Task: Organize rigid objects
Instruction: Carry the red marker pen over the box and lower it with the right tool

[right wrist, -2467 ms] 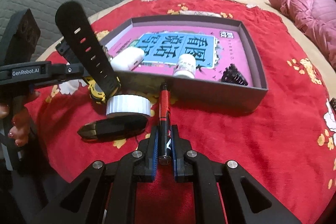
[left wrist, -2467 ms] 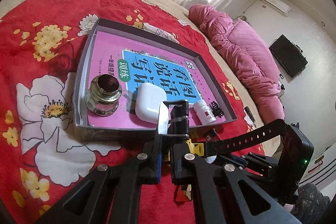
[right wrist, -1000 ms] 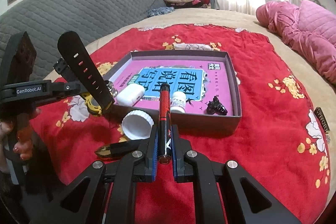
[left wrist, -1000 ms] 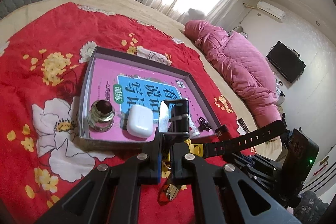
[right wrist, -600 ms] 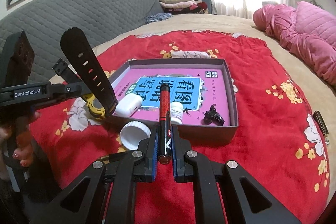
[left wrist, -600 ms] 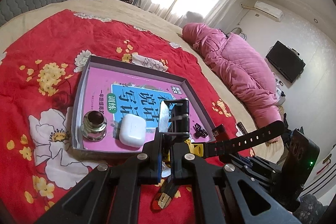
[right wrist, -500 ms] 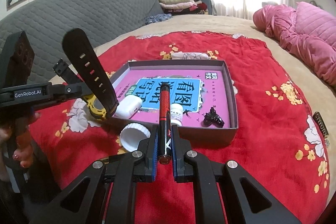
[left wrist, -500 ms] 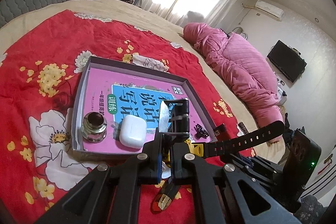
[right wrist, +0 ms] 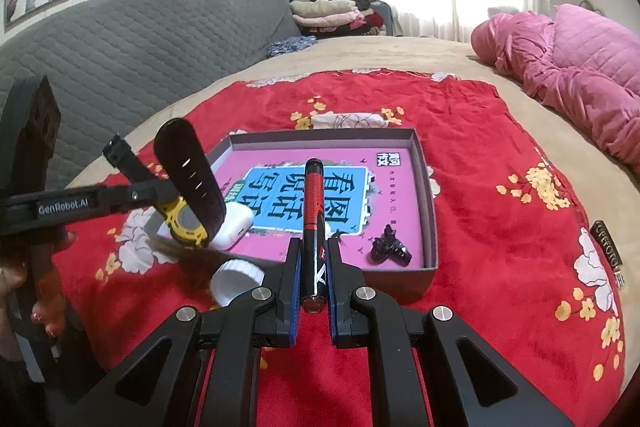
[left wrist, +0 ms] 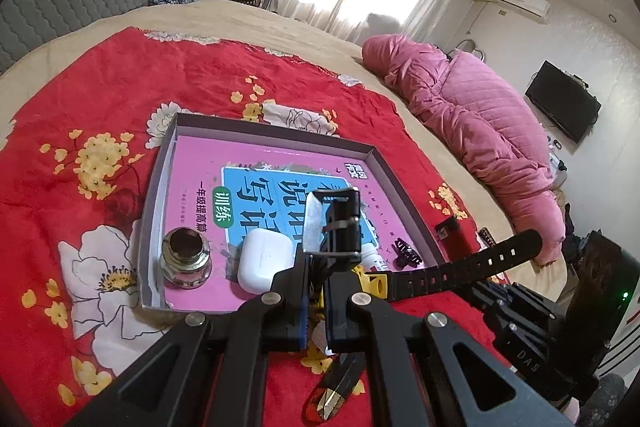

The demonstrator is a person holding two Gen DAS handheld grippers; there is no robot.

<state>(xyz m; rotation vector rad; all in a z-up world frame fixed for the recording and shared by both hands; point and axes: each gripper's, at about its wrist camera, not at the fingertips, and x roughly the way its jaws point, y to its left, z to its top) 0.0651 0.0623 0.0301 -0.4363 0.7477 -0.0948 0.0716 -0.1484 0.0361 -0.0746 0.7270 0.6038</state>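
A shallow grey box [left wrist: 280, 135] lined with a pink book lies on the red floral blanket; it also shows in the right wrist view [right wrist: 424, 187]. Inside lie a glass jar [left wrist: 185, 259], a white earbud case [left wrist: 264, 259], a small white bottle [left wrist: 370, 259] and a black hair clip [right wrist: 390, 247]. My left gripper [left wrist: 316, 263] is shut on a yellow wristwatch with black strap [right wrist: 188, 187], held above the box's near left corner. My right gripper [right wrist: 314, 267] is shut on a red and black pen [right wrist: 313, 211], held above the box's near wall.
A white round lid [right wrist: 236, 277] and a dark folded item [left wrist: 336, 383] lie on the blanket before the box. A black lighter [left wrist: 450, 231] and a dark strip [right wrist: 608, 243] lie to the right. A pink quilt [left wrist: 472, 115] is bunched at the bed's far side.
Both grippers rose and pulled back from the box over the sequence, then edged closer again. The watch now hangs nearer the earbud case. Both grips are unchanged.
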